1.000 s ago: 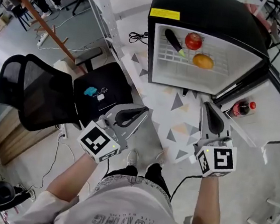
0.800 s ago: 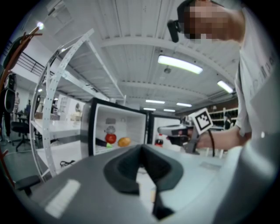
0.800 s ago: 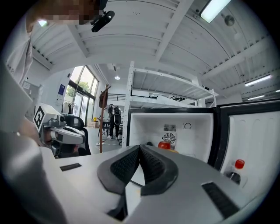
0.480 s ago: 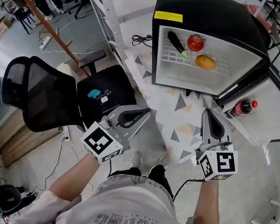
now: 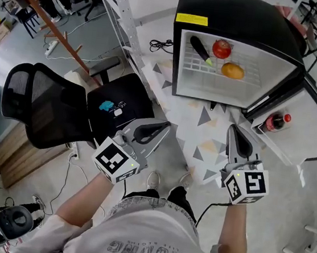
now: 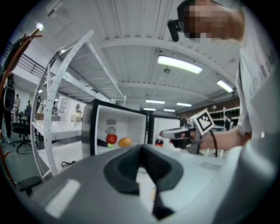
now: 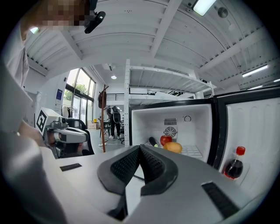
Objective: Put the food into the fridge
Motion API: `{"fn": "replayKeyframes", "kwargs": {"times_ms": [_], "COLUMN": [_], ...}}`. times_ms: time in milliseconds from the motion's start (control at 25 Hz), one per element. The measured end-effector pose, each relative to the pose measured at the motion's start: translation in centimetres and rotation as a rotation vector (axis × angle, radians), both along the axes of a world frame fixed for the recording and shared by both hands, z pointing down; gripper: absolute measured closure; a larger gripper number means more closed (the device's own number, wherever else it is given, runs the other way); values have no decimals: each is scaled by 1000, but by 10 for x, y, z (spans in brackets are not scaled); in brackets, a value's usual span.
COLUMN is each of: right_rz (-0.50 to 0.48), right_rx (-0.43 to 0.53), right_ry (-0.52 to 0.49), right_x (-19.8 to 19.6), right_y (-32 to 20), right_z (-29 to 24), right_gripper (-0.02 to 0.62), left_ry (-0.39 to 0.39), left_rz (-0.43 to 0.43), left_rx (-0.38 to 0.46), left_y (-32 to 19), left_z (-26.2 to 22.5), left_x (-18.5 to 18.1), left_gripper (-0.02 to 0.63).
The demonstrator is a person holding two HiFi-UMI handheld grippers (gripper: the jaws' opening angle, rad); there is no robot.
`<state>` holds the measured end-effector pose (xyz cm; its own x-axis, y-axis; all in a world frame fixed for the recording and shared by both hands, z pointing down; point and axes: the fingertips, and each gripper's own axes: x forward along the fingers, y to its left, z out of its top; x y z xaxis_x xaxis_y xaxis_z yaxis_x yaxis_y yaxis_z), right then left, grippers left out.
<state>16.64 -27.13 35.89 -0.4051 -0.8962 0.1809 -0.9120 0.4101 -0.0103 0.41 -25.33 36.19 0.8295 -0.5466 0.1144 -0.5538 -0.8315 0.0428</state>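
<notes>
The black mini fridge stands open on the floor ahead. On its white wire shelf lie a dark long vegetable, a red round fruit and an orange fruit. My left gripper is shut and empty, well short of the fridge and to its left. My right gripper is also shut with nothing in it, pointing at the fridge's opening from a distance. The right gripper view shows the red fruit and orange fruit beyond the closed jaws.
A dark cola bottle with a red cap stands in the open door's rack at the right. A black mesh office chair is at the left, with a white metal rack frame behind it. Cables lie on the floor.
The head view shifted slightly after the oldest frame. Both grippers keep nearly the same pose, and the food in the fridge has not moved.
</notes>
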Motion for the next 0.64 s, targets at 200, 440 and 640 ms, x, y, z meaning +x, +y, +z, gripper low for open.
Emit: {"fn": "replayKeyframes", "kwargs": {"times_ms": [200, 440, 640], "right_rz": [-5, -15, -22], "right_rx": [-4, -16, -19], "right_ry": [-6, -5, -2], "right_x": [0, -1, -2], "right_y": [-1, -3, -7], "right_z": [-1, 3, 2], "right_gripper": [592, 592, 592], "left_ry": [9, 7, 8], "left_rz": [-3, -1, 1], "left_rx": [-3, -2, -1], "left_y": [-2, -6, -9], "left_z": [-1, -2, -4], "left_x": [1, 4, 6], "left_gripper": [598, 598, 598]}}
